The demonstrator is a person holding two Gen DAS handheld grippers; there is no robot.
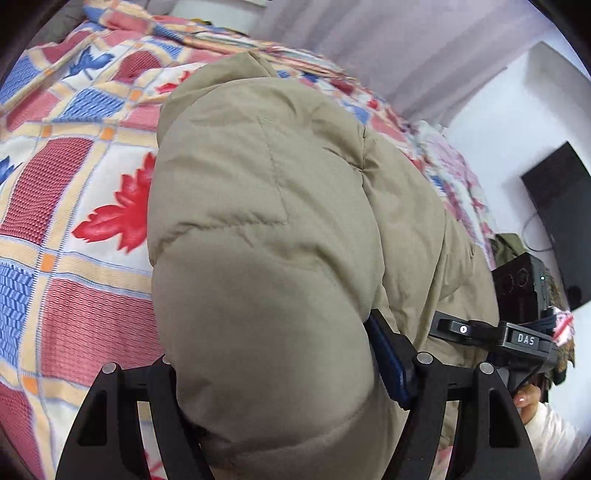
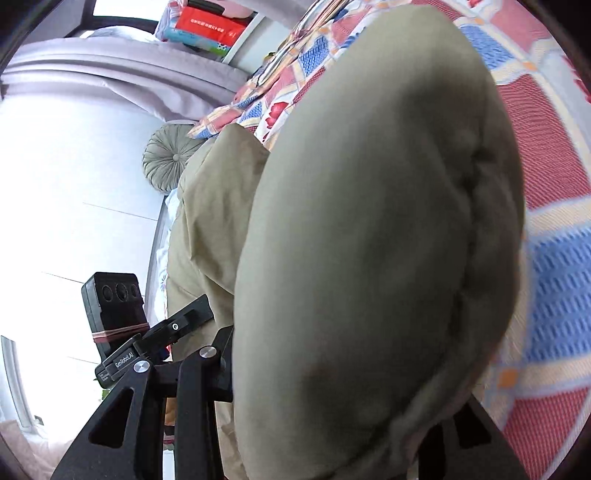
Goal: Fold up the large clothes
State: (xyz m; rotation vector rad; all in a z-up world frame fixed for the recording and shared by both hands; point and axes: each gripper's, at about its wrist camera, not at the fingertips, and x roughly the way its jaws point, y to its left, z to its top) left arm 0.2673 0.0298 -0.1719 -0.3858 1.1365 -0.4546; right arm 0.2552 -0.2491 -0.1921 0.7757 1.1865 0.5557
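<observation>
Filling the left wrist view: a puffy khaki padded jacket, bunched into a thick quilted roll and lying across a bedspread with red, blue and cream squares and red leaf prints. Clamped on the near end of that roll, the left gripper, black fingers pressing into the fabric on both sides, a blue pad showing on the right finger. Far right, the other black gripper body marked "DAS", with a fingertip and a pale sleeve just below it. Beyond, a white wall, a lilac curtain and a dark flat screen.

Seen from the right wrist: the same khaki jacket bulging close to the lens, blurred, hiding most of the right gripper; left finger pressed against the padding, far finger buried under it, so pinching a fold of the jacket. Right and far, the checked bedspread. Left, the other gripper's black camera block bound with a rubber band, a round pleated grey-green cushion, and stacked red and white packages on a far shelf.
</observation>
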